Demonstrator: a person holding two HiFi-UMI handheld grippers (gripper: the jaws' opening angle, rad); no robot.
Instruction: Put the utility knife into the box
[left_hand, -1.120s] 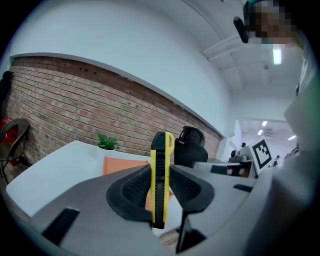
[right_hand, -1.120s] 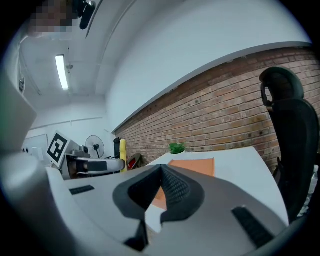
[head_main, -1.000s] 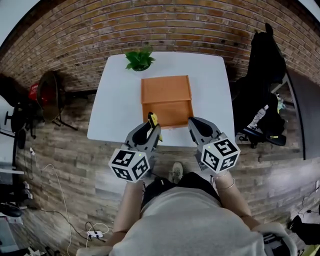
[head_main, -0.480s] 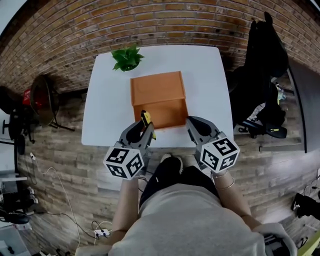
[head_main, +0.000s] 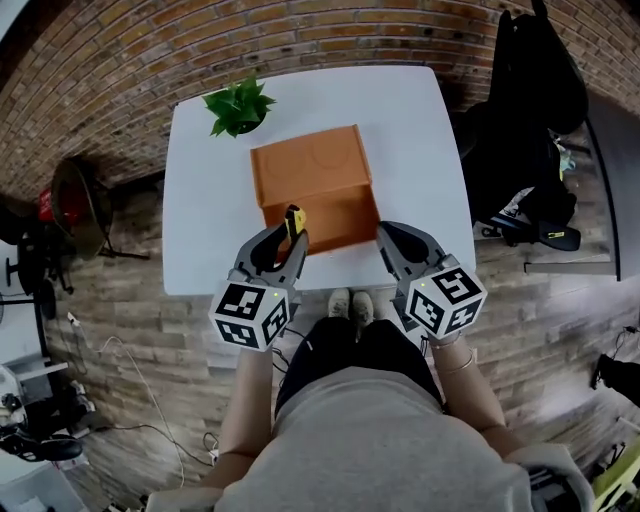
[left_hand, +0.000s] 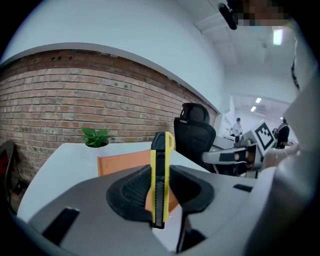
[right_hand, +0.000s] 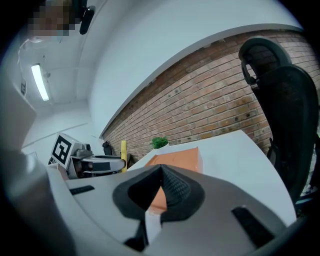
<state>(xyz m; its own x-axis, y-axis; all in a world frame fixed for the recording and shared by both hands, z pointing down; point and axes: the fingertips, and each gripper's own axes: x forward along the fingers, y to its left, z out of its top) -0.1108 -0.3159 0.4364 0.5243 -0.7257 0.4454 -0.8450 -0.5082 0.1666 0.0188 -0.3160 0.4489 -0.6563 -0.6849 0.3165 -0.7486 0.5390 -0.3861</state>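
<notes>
An orange box (head_main: 313, 190) sits mid-table on the white table (head_main: 200, 230). My left gripper (head_main: 287, 238) is shut on a yellow and black utility knife (head_main: 294, 222), which stands upright between the pads just before the box's near left corner. In the left gripper view the knife (left_hand: 161, 172) stands up out of the jaws, with the box (left_hand: 122, 162) behind it. My right gripper (head_main: 393, 243) is shut with nothing in it, at the box's near right corner. The right gripper view shows the box (right_hand: 177, 156) past its tips (right_hand: 161, 170), and the knife (right_hand: 123, 150) at left.
A small potted plant (head_main: 238, 105) stands at the table's far left corner. A black office chair (head_main: 525, 130) hung with dark clothing is right of the table. The table's near edge runs just under both grippers. A brick wall lies behind, and wood floor around.
Both grippers have moved forward and a little down towards the box. The knife has stayed in the left jaws, now close to the box's near edge.
</notes>
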